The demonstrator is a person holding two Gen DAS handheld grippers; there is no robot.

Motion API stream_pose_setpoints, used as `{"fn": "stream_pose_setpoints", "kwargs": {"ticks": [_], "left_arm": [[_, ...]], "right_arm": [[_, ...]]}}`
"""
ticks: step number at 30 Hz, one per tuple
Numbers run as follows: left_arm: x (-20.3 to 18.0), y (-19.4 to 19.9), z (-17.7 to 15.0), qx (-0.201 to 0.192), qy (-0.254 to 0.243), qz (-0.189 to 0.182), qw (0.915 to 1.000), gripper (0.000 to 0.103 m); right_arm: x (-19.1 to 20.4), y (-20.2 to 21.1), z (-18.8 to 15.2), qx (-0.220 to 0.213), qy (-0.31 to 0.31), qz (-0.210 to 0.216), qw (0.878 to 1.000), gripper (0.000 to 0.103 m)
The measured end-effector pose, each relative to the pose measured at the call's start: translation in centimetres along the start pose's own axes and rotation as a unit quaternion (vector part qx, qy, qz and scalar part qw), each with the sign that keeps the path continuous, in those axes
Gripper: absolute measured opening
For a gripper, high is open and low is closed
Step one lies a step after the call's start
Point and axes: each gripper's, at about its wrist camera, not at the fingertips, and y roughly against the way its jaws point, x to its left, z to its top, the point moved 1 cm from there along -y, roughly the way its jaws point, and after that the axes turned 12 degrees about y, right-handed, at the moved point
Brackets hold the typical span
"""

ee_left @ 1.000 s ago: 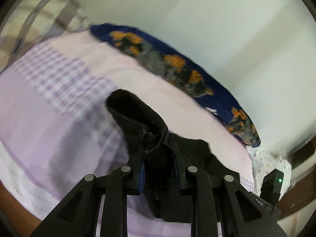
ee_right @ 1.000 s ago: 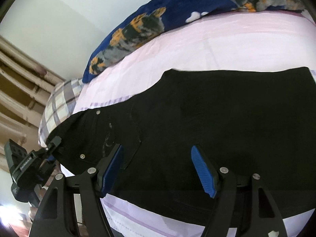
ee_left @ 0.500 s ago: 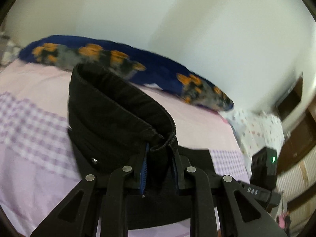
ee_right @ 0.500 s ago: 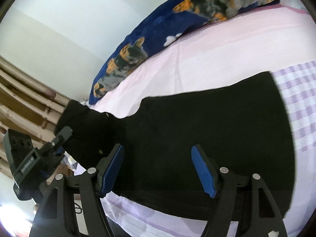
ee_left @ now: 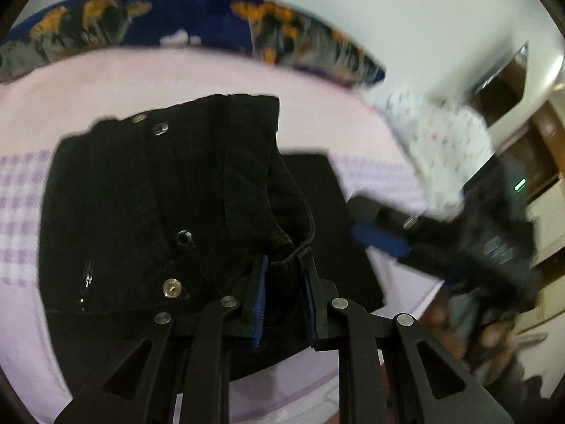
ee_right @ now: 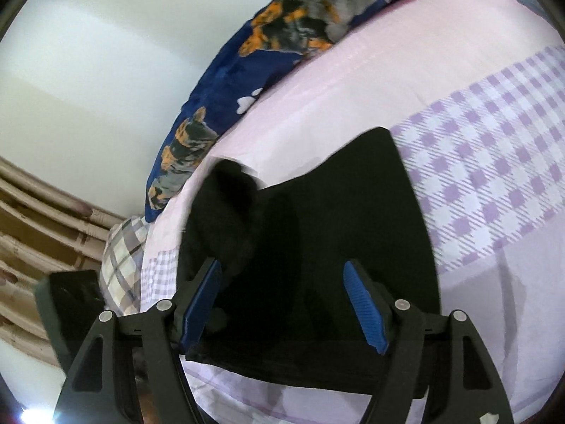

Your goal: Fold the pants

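Two grippers work the black pants (ee_left: 148, 219) on the bed (ee_right: 353, 81): left gripper (ee_left: 284, 279) clamps the waistband mid-fold, right gripper (ee_right: 282, 304) hovers spread, so lowering the waist onto the legs likely follows.

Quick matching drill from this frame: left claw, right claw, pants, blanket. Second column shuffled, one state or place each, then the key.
Column 1
1. left claw
2. right claw
3. black pants
4. navy dog-print blanket

Column 2
A. lying along the far edge of the bed by the wall
B. open, nothing gripped
C. partly folded over on the pink bedsheet
D. shut on the waistband

Pairs: 1-D, 2-B, 3-C, 4-A
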Motion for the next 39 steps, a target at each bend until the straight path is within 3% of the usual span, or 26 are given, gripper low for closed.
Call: {"fn": "stream_pose_setpoints", "kwargs": {"ticks": [8, 11, 13, 17, 22, 30, 35, 39], "left_arm": [[-1.3, -0.7, -0.6, -0.004, -0.041, 0.028, 0.9987, 0.024], [-1.0, -0.1, -0.6, 0.001, -0.033, 0.008, 0.9994, 0.029], [-1.3, 0.8, -0.6, 0.006, -0.026, -0.040, 0.9988, 0.032], [-1.8, 3.4, -0.1, -0.032, -0.048, -0.051, 0.9971, 0.036], [0.4, 6.5, 0.8, -0.095, -0.052, 0.009, 0.9941, 0.046], [6.5, 7.7, 0.9, -0.120, -0.006, 0.113, 0.9863, 0.047], [9.3, 8.0, 0.0, -0.118, 0.034, 0.108, 0.9866, 0.047], [10.4, 8.5, -0.5, -0.130, 0.054, 0.112, 0.9837, 0.053]], "right_arm": [[-1.3, -0.3, -0.6, 0.009, -0.011, 0.009, 1.000, 0.070], [-1.4, -0.2, -0.6, 0.008, -0.011, 0.018, 1.000, 0.070], [-1.4, -0.2, -0.5, 0.008, -0.011, 0.029, 0.999, 0.070], [-1.3, -0.4, 0.0, 0.019, 0.005, 0.028, 0.999, 0.075], [-0.9, -1.4, 0.6, 0.047, 0.034, 0.035, 0.998, 0.075], [-0.8, -4.2, 1.5, 0.096, 0.029, 0.070, 0.992, 0.075], [-0.9, -5.6, 2.0, 0.107, 0.035, 0.076, 0.991, 0.075], [-0.8, -6.6, 2.3, 0.108, 0.046, 0.091, 0.989, 0.075]]}}
